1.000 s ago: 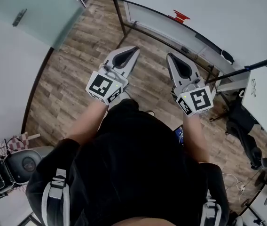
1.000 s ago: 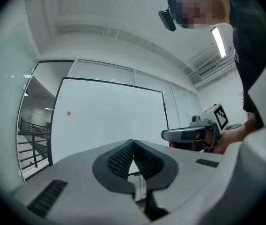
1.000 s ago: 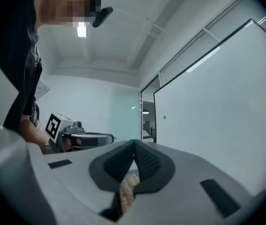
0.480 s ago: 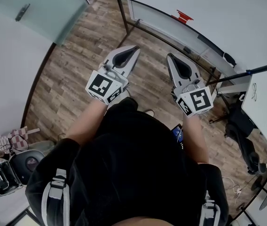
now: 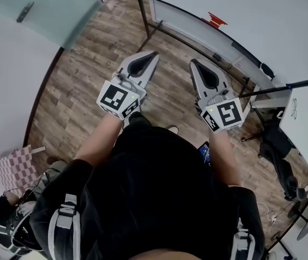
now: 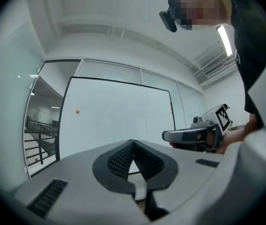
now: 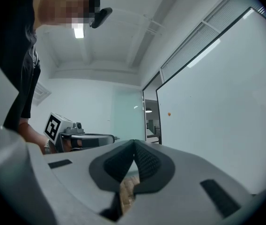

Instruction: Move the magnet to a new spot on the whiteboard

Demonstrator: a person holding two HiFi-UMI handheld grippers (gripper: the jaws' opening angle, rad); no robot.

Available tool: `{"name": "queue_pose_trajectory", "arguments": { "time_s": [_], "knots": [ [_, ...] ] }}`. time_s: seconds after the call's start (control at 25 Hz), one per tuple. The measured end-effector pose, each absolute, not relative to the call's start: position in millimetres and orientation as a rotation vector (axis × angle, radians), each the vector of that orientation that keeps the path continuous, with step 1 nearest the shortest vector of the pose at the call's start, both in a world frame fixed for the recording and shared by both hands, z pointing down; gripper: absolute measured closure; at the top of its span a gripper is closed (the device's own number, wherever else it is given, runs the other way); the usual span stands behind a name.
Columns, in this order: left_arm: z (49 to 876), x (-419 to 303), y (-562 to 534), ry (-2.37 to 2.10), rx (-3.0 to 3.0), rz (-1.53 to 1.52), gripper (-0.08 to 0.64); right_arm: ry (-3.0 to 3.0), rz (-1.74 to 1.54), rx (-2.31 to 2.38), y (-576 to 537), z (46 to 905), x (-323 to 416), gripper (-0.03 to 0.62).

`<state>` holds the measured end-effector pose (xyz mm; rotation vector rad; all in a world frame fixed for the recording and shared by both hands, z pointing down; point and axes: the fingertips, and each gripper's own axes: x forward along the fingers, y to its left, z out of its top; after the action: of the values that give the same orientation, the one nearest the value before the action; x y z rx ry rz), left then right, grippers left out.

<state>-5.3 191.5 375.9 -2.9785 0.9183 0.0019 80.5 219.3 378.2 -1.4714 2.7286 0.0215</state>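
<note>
**Both grippers closed and level, magnet waiting on the board**

Here's the magnet (image 6: 77, 111): a tiny orange dot on the white face of the whiteboard (image 6: 119, 118), close to the board's left frame edge. It looks round from here, a flat spot of colour against the vertical surface. At this size there's no long axis to make out, and which way it points can't be told. The right gripper view shows it as the same small orange speck just inside that black left edge.

Now the tools. The left gripper (image 6: 133, 143) has its ribbed black pads pressed tip to tip, with nothing caught between them. The right gripper (image 7: 134, 142) is the same, jaws together and empty, with only wood floor showing through the gap below the tips.

From the head view the two grippers are held out side by side in front of the person's black top, apart from each other. Each marker cube sits at the near end, and the tips aim across the plank floor (image 5: 83, 85) towards the board. Both are well short of the whiteboard, and neither is anywhere near the magnet. A frosted glass panel (image 5: 45, 10) stands off to the left.
</note>
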Motion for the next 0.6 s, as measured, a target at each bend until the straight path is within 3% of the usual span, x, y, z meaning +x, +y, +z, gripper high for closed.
{"name": "queue_pose_trajectory", "arguments": {
  "time_s": [0.6],
  "knots": [
    [383, -62, 109, 0.876, -3.036, 0.012, 0.557, 2.737, -0.035, -1.53, 141, 381, 21, 0.592]
  ]
}}
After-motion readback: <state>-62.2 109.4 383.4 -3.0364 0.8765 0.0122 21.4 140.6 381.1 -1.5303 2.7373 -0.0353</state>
